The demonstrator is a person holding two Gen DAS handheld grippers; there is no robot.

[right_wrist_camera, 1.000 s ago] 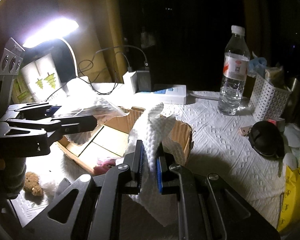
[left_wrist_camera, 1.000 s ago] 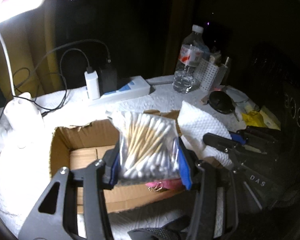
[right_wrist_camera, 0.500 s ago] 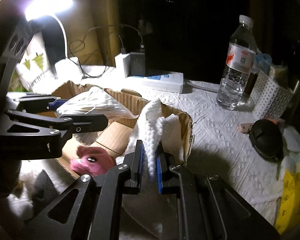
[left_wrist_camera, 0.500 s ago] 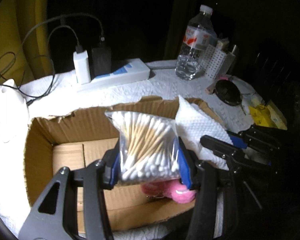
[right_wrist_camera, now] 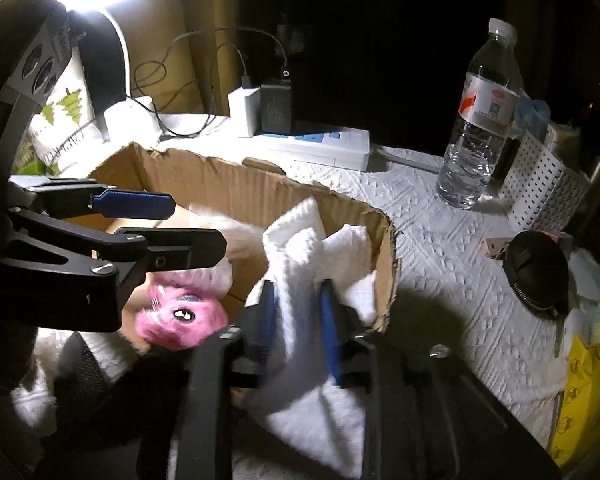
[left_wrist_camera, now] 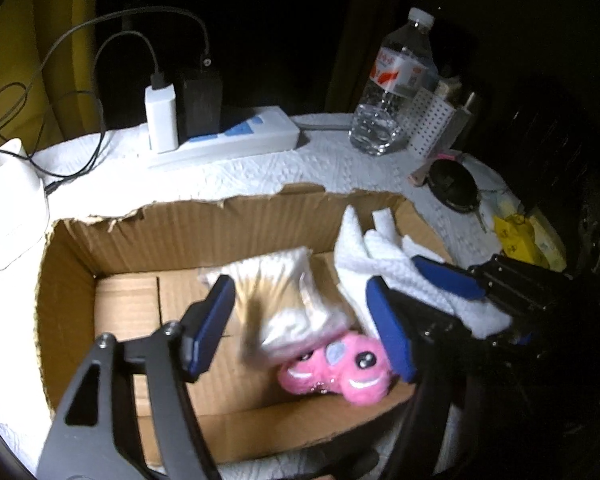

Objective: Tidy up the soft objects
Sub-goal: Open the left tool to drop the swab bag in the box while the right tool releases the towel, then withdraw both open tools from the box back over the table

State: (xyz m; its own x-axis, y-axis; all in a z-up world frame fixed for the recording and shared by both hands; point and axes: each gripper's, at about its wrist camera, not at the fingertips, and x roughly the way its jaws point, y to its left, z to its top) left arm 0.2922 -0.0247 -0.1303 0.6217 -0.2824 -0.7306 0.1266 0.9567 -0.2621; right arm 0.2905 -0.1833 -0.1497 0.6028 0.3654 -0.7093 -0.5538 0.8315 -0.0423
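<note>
Over the cardboard box, the left gripper has just been opening and stands wide, the blurred bag of cotton swabs loose between its pads above the pink plush toy inside, while the right gripper has likewise been opening, its pads now slack around the white towel draped over the box's near wall.

Box raw corrugated cardboard, matt, torn rim; cloth white nubbly weave; toy pink fuzzy plush; swab bag glossy clear plastic; table cover white embossed paper.
</note>
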